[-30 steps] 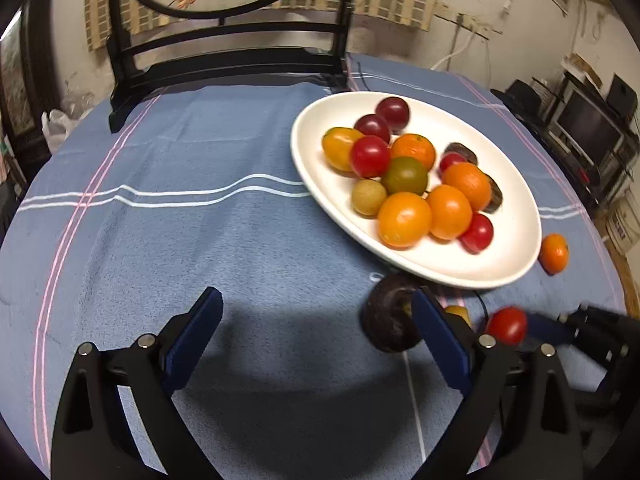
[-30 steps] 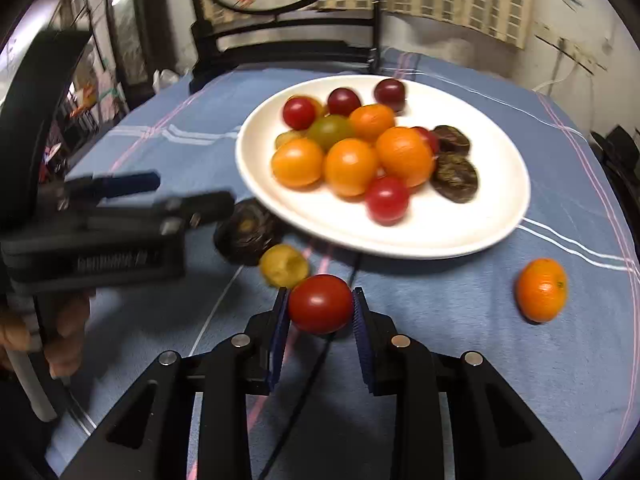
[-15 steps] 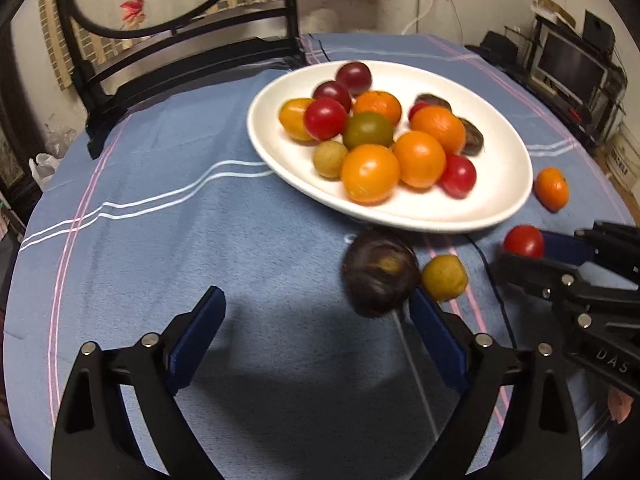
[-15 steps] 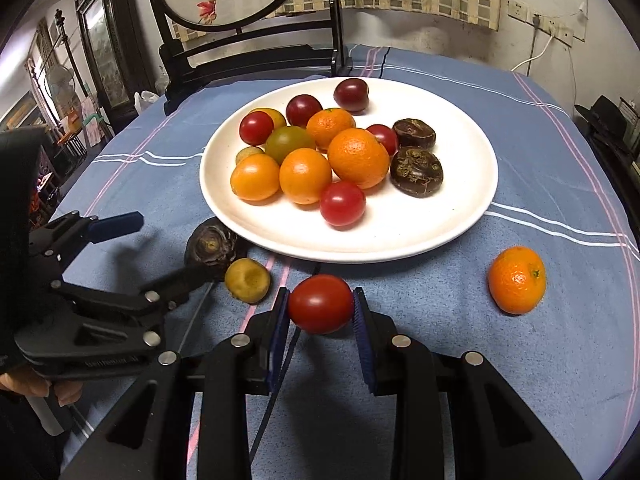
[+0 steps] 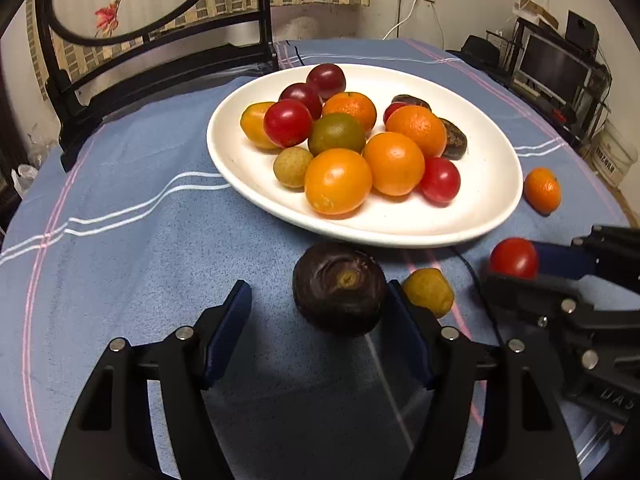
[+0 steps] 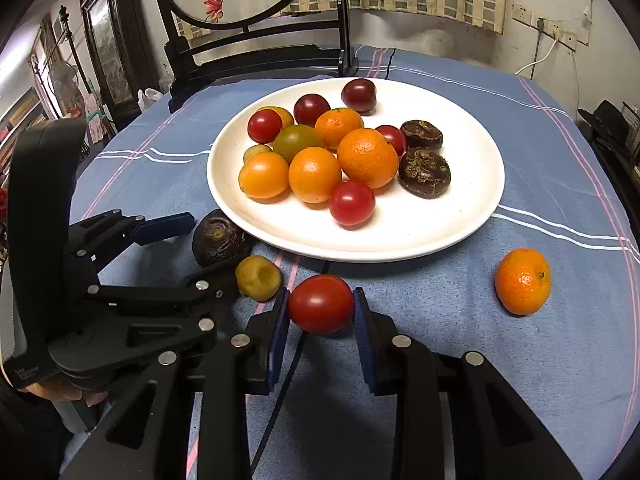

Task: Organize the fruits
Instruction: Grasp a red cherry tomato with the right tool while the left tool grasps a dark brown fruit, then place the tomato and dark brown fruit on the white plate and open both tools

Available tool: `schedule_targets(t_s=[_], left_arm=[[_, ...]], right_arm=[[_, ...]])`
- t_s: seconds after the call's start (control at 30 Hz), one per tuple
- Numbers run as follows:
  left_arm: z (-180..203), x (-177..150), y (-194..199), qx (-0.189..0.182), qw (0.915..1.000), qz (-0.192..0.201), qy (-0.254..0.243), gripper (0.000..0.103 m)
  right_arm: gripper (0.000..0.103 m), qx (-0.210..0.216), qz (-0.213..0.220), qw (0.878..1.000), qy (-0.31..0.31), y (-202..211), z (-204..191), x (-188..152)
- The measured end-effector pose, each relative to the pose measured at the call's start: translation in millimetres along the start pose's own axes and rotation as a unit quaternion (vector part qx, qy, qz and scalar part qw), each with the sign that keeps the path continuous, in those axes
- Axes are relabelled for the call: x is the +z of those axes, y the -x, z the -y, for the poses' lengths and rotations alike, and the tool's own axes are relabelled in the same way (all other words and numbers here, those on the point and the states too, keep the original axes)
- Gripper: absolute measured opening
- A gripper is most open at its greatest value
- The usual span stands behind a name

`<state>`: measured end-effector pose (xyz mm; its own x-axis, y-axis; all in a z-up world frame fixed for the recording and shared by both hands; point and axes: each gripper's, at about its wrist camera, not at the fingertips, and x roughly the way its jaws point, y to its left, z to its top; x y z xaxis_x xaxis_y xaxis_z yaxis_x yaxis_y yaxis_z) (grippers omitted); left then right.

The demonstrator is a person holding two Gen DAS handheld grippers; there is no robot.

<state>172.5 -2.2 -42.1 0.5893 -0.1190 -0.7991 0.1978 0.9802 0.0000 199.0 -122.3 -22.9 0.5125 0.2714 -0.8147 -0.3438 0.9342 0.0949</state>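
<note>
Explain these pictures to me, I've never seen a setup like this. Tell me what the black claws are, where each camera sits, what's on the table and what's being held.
The claws are two hand-held grippers; a person works one in each hand, and each carries a camera looking along its fingers.

Left wrist view: the left gripper has just been closing around a dark round fruit on the blue tablecloth. Its right pad is at the fruit, with a gap on the left, so nothing is gripped yet.

Right wrist view: the right gripper is shut on a red tomato.

A white plate holds fruits. Loose beside it lie a small yellow fruit and a mandarin.
</note>
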Motion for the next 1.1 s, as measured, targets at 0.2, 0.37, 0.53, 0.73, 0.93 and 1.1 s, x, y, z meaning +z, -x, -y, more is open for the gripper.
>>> schedule_targets(t_s=[0.2,0.37,0.53,0.73,0.93,1.1], left_arm=[[7,-2,10,-0.042,0.9989,-0.006,-0.016,0.043],[10,5,47,-0.039,0.9977,0.052,-0.017,0.043],[-2,28,68,-0.019,0.995,0.094,0.029,0.043],[-9,67,54,-0.002,0.9943,0.091,0.054,0.043],[-7,85,20,0.006,0.9958,0.072,0.057,0.043],[-4,88,-2,0.006,0.9965,0.057,0.061,0.044]], right_arm=[[0.032,0.004,0.014,1.0,-0.006,7,2,2],[0.032,0.008,0.079,0.996,-0.025,31,10,8],[0.032,-0.01,0.135,0.989,-0.057,46,21,21],[0.032,-0.006,0.149,0.986,-0.077,41,35,44],[0.032,-0.001,0.114,0.988,-0.104,13,52,45],[0.032,0.0,0.098,0.989,-0.11,-1,51,42]])
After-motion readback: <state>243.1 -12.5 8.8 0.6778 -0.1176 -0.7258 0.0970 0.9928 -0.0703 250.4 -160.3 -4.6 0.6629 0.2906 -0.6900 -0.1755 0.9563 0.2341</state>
